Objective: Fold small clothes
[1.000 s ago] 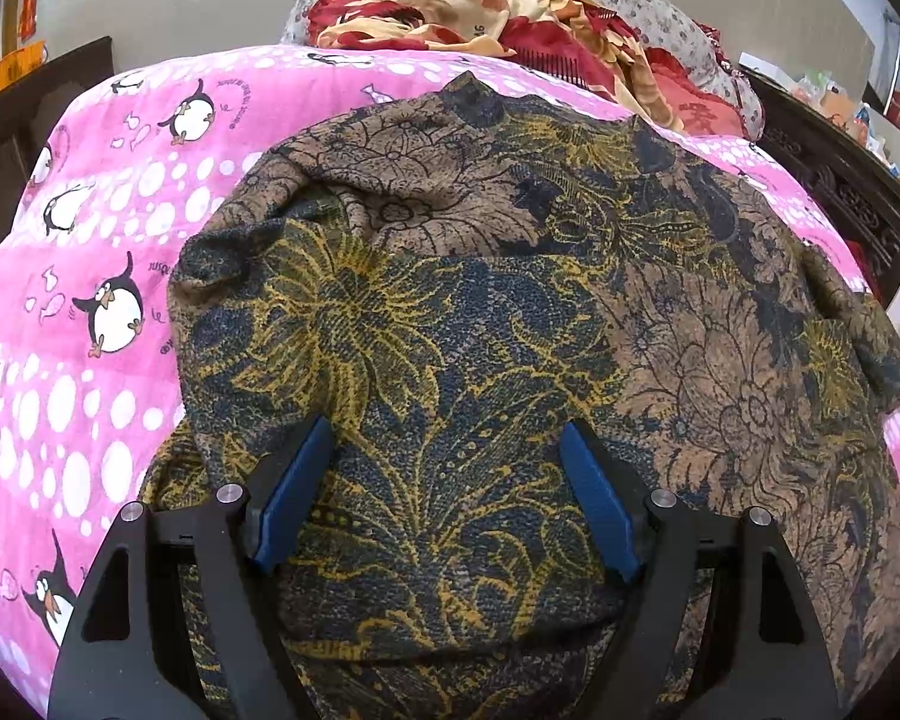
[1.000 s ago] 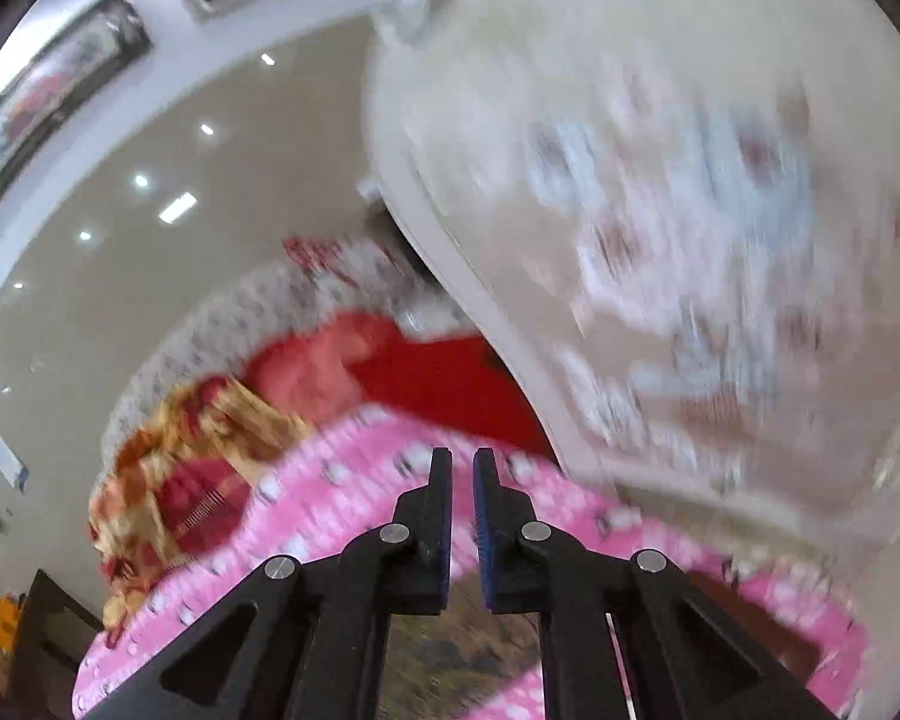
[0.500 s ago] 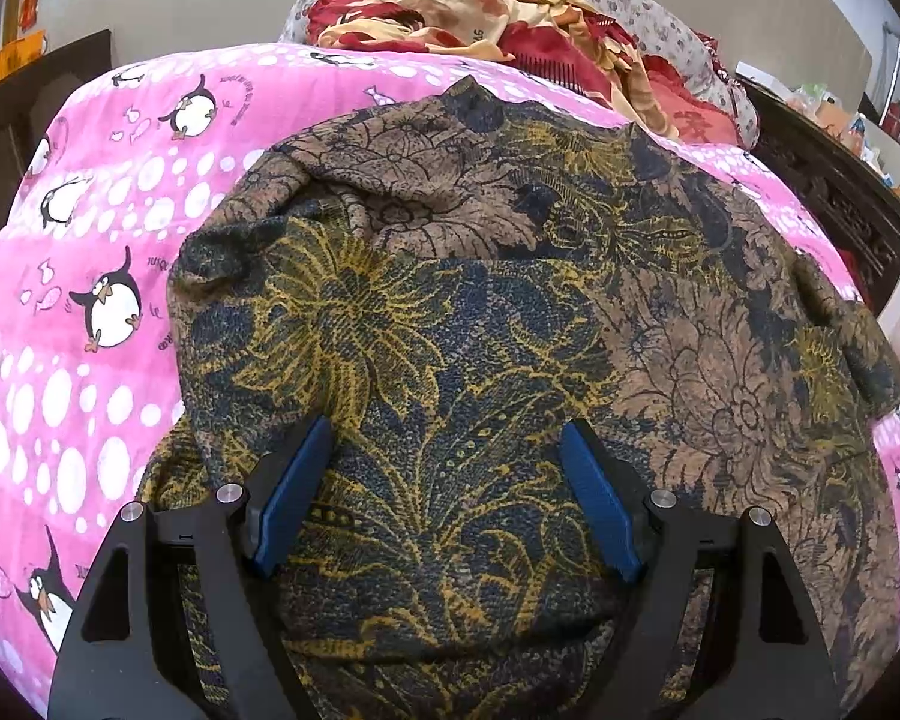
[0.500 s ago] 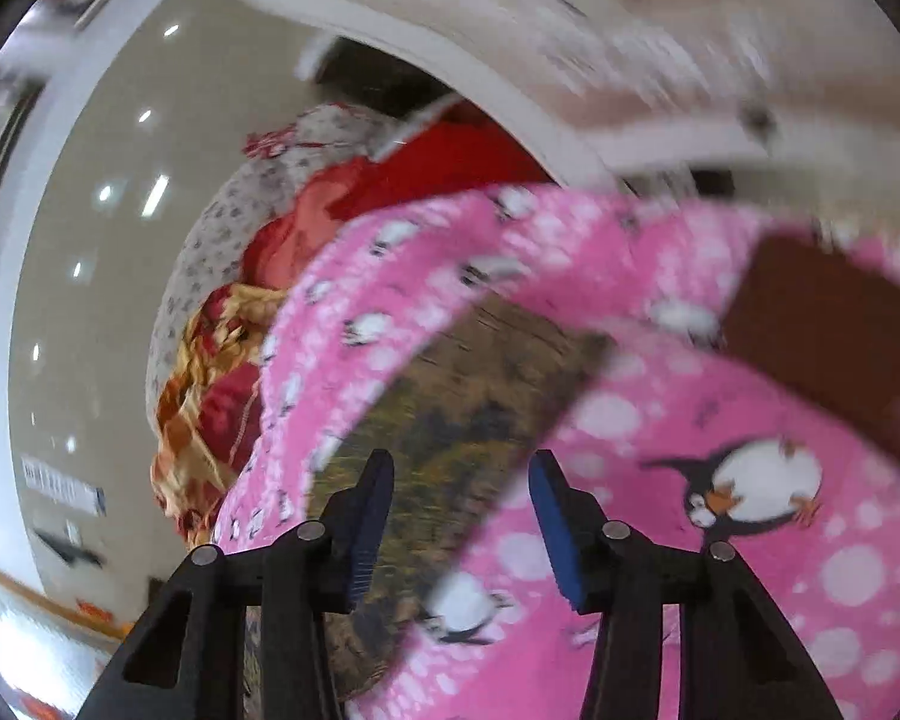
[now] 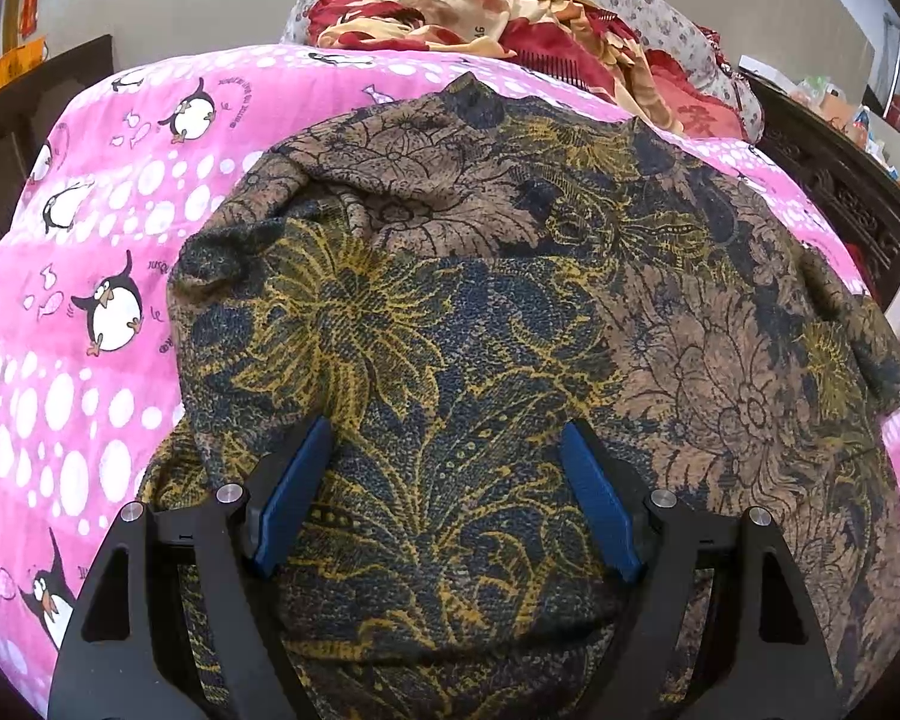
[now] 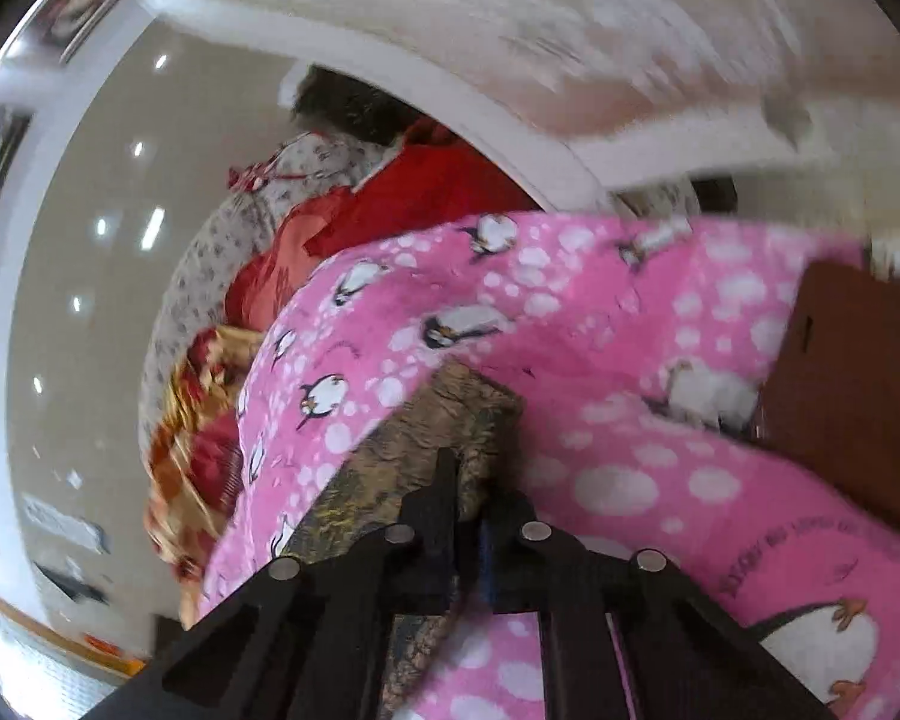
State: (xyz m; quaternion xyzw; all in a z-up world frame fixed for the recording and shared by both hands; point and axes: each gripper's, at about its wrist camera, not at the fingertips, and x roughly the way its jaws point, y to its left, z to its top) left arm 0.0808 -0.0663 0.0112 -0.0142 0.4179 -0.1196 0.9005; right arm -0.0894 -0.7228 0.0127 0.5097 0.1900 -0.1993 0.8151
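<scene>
A dark floral garment [image 5: 480, 312] in brown, navy and yellow lies spread on the pink penguin blanket [image 5: 90, 240]. My left gripper [image 5: 447, 450] is open just above the garment's near part, its blue pads wide apart with fabric between them. In the right wrist view, my right gripper [image 6: 471, 495] is shut on an edge of the same garment [image 6: 444, 420] where it lies on the blanket [image 6: 630, 480]. That view is blurred.
A red and gold cloth pile [image 5: 480, 6] and a floral pillow [image 5: 648, 6] lie at the far end of the bed. A dark carved wooden frame [image 5: 834, 174] runs along the right. A brown board [image 6: 846, 390] shows at the right in the right wrist view.
My right gripper swung down from the ceiling toward the bed, opened, then closed on the garment's edge. My left gripper has stayed open over the garment.
</scene>
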